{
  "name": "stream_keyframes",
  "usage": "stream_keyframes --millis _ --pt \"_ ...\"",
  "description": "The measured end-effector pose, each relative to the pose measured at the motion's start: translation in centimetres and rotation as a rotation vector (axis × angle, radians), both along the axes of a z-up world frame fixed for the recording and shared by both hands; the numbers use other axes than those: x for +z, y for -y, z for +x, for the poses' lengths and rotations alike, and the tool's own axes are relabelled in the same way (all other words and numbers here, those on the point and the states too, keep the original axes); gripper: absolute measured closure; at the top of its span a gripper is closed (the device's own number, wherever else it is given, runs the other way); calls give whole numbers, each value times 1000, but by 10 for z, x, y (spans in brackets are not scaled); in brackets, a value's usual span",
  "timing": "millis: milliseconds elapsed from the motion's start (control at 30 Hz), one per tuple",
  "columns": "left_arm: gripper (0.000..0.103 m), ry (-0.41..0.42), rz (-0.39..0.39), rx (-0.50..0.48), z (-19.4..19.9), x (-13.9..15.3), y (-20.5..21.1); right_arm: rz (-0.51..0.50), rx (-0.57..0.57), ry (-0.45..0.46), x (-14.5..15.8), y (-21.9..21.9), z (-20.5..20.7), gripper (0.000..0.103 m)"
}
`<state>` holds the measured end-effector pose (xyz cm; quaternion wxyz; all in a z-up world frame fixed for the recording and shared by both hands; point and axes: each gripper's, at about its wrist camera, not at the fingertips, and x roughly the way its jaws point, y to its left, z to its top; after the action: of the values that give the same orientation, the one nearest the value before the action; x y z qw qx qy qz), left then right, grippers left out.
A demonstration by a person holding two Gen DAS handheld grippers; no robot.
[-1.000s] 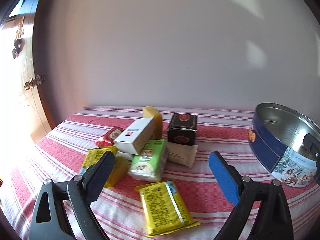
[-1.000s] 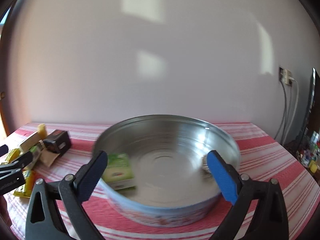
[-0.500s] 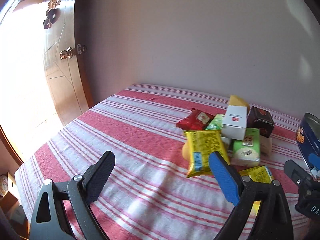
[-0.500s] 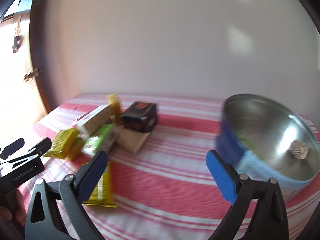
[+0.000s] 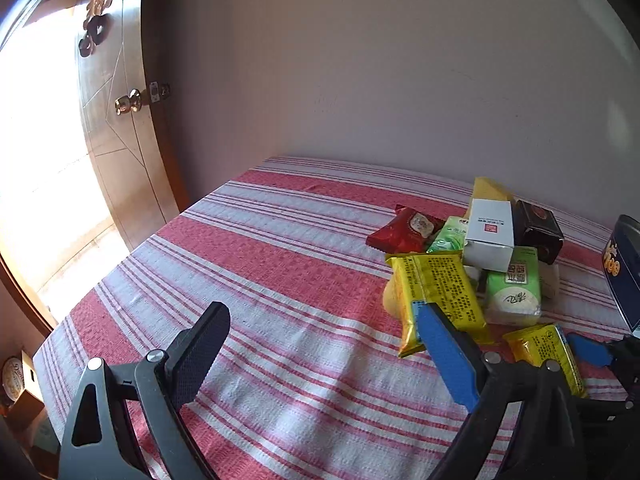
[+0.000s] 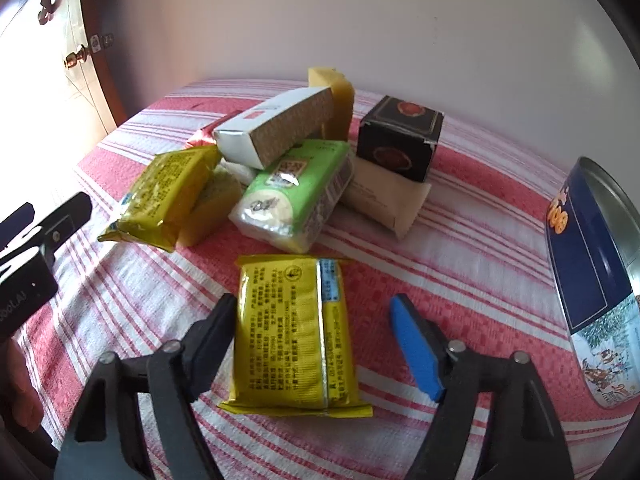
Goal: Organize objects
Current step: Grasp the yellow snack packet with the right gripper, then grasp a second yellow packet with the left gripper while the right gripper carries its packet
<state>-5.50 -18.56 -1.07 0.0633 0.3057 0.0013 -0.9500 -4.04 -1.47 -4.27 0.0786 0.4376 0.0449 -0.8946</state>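
A yellow snack packet point(image 6: 294, 332) lies flat on the striped cloth, between the fingers of my right gripper point(image 6: 313, 300). The jaws are closing: the black finger point(image 6: 212, 332) is at the packet's left edge, the blue finger point(image 6: 416, 344) still stands apart from it. Behind it is a pile: white box point(image 6: 276, 132), green packet point(image 6: 296, 192), black box point(image 6: 400, 136), beige packet point(image 6: 384, 200) and a second yellow packet point(image 6: 164, 196). The blue round tin point(image 6: 592, 272) stands at the right. My left gripper point(image 5: 322, 312) hangs open over bare cloth, left of the pile.
A red-and-white striped cloth point(image 5: 260, 260) covers the table, whose left edge drops off near a wooden door point(image 5: 120, 140). A red packet point(image 5: 404, 232) and a yellow box point(image 6: 336, 92) lie at the back of the pile. A hand point(image 6: 20, 380) shows at the lower left.
My right gripper swung left from above the tin and sank over the yellow packet, its jaws narrowing. The left gripper swung left off the pile, then held still.
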Motion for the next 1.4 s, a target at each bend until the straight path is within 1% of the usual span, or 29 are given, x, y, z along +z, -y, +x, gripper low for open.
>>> stream_keyframes --millis 33,67,100,167,200,300,400,500,533,567,633,700,733,767,867,1067,1133,1233,1300,1400 --pt "6 3 7 -10 -1 1 -4 -4 21 -4 1 0 1 40" --pt "6 6 15 -20 -3 2 -8 -6 33 -9 1 -1 3 51" --pt "6 8 23 -32 -5 3 -12 -11 39 -13 2 -3 3 52" --pt "6 13 32 -53 -12 6 -20 -72 37 -10 3 -15 3 53" --pt "6 17 35 -60 -16 6 -24 -99 17 -13 5 -23 3 53" --pt "6 49 31 -49 -33 1 -37 -175 -54 -78 21 -54 5 53" --pt "6 112 55 -42 -51 -11 -45 -178 -128 -190 39 -80 11 53" --pt "7 173 57 -33 -60 -23 -47 -181 -165 -229 48 -92 8 53" --pt "7 180 79 -37 -62 -24 -45 -188 -174 -229 49 -97 5 53" --pt "8 182 103 -43 -62 -25 -43 -195 -181 -229 50 -101 14 53" --pt "17 183 151 -64 -63 -26 -38 -197 -183 -224 50 -95 18 53" --pt "32 186 191 -97 -62 -28 -37 -193 -177 -223 49 -92 19 53" --pt "36 185 196 -113 -61 -28 -38 -190 -173 -224 49 -90 19 53" --pt "42 178 193 -126 -60 -27 -41 -186 -169 -228 50 -89 20 53" --pt "51 136 170 -112 -53 -20 -43 -183 -174 -246 51 -88 23 53" --pt "51 -39 220 -44 -21 -2 -26 -181 -198 -311 60 -88 29 53" --pt "51 -72 219 -33 -11 3 -28 -177 -206 -353 66 -89 35 53" --pt "51 -114 191 -34 3 10 -39 -190 -192 -403 75 -90 43 53" --pt "51 -139 171 -44 7 12 -49 -206 -172 -421 80 -91 47 53" --pt "51 -160 159 -77 15 18 -65 -192 -146 -458 84 -91 54 53"
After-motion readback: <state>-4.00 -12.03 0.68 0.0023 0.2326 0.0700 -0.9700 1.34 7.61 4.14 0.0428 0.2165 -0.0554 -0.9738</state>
